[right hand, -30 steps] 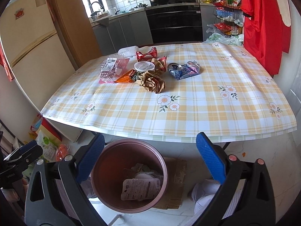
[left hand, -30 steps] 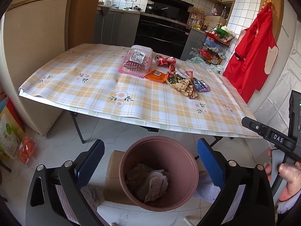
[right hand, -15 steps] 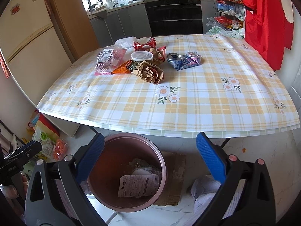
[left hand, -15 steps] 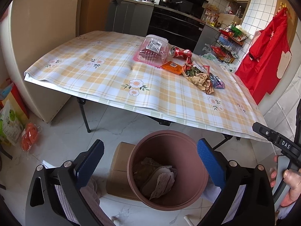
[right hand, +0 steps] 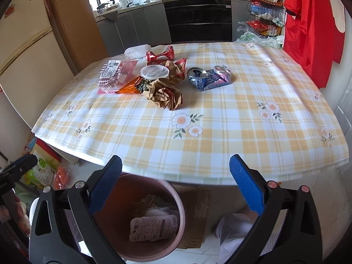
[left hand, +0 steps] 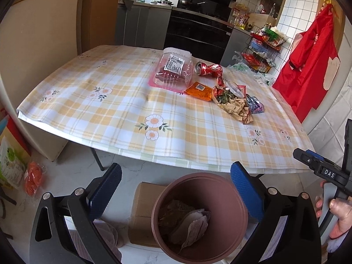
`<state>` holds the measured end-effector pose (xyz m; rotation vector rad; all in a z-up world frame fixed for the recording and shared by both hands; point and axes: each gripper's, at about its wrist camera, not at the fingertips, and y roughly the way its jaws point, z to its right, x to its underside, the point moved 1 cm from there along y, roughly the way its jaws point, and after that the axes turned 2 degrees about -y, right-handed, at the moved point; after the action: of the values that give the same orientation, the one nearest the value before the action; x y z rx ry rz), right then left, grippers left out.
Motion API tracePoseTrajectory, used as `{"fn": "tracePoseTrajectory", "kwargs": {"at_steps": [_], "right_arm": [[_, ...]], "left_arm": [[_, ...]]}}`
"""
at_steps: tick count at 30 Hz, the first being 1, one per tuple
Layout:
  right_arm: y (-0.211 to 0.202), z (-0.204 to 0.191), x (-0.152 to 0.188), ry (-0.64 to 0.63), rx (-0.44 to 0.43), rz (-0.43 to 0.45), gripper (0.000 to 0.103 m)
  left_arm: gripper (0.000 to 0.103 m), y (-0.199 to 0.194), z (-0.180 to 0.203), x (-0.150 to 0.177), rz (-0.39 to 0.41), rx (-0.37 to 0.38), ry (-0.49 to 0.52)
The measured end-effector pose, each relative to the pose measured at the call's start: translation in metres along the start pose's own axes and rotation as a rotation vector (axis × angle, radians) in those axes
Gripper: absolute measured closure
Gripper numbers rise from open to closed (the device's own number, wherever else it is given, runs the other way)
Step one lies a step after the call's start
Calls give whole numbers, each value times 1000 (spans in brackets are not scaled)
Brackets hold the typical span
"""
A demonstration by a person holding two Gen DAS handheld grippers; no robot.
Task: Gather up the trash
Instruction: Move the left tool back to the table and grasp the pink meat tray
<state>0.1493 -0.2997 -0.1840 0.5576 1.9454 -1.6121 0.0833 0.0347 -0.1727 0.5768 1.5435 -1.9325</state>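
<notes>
Bin [left hand: 199, 217] on floor below near table edge, brown-pink, round; paper scraps and a labelled packet [right hand: 153, 227] lie inside; flattened cardboard [left hand: 140, 211] under and beside it.

Left gripper [left hand: 176, 189] above bin, jaws spread wide, blue pads [left hand: 105, 189] well apart, nothing between them; right gripper [right hand: 176, 182] likewise wide open and empty, over bin and table edge; a hand [left hand: 338, 215] on the right gripper's handle shows at the left view's right margin.

Table [right hand: 220, 136] under yellow check cloth with flower prints; trash clustered at its far middle, well apart from both grippers.

Items in cluster: clear tray [left hand: 173, 70] with label, on a pink sheet; red can [left hand: 208, 69], crushed, just beside tray; orange packet [left hand: 199, 90] touching tray's near corner; brown paper [right hand: 166, 93], crumpled, nearest item; round lid [right hand: 155, 71] resting on top of the paper pile; blue can [right hand: 209, 78], flattened, to the right of the paper; white netting [right hand: 136, 50] behind tray.

Surroundings: fridge [right hand: 24, 50] left; oven [right hand: 198, 19] beyond table; red garment [left hand: 308, 70] hanging right; bags [right hand: 44, 171] on floor left of bin.
</notes>
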Motion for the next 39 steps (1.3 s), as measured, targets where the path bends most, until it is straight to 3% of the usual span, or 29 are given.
{"fn": "tracePoseTrajectory", "kwargs": {"at_steps": [8, 17, 21, 27, 31, 34, 39], "right_arm": [[31, 10, -31, -18, 23, -5, 6], [77, 28, -67, -2, 43, -39, 6], [93, 29, -81, -7, 43, -38, 6], [111, 27, -93, -28, 38, -47, 6], [121, 28, -93, -29, 35, -60, 6], [126, 28, -94, -28, 35, -71, 6], [130, 27, -97, -37, 28, -69, 6]], "left_arm": [[6, 63, 2, -79, 20, 6, 78], [6, 170, -14, -166, -42, 35, 43], [6, 208, -22, -181, -63, 35, -1], [7, 240, -26, -215, -44, 61, 32], [21, 264, -40, -232, -70, 76, -14], [29, 279, -49, -237, -111, 146, -85], [27, 295, -45, -230, -150, 217, -100]]}}
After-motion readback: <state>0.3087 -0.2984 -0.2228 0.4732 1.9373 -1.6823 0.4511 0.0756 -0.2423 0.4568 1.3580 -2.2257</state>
